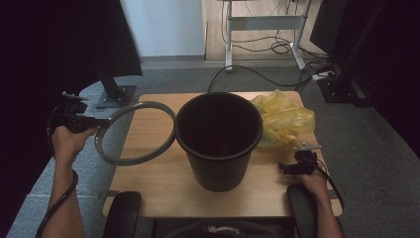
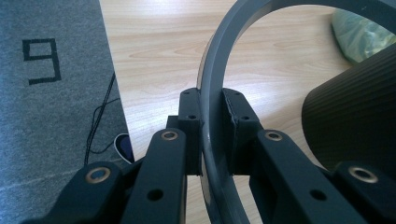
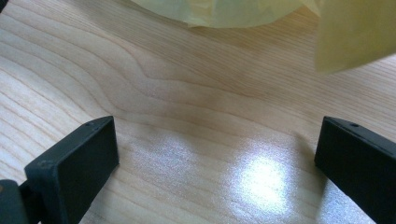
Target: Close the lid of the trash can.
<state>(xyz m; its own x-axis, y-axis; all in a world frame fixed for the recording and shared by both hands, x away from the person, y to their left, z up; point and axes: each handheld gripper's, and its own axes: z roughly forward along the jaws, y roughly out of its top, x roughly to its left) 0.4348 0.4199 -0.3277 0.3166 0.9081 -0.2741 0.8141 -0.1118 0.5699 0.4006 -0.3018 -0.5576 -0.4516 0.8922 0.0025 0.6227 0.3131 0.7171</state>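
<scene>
My left gripper (image 1: pixel 101 121) clamps the grey ring (image 1: pixel 134 133), raised just left of the black bin (image 1: pixel 218 140); right gripper (image 1: pixel 285 167) idles wide open, empty; keep ring level, centre over rim.

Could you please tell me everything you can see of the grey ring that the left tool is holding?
The grey ring is a thin, flat hoop, seemingly plastic, smooth and open in the middle. The left tool is shut on its rim, one pad on each face. In the high view it is held left of the black bin, over the left edge of the wooden table, its right side close by the bin's rim; whether they touch cannot be told.
</scene>
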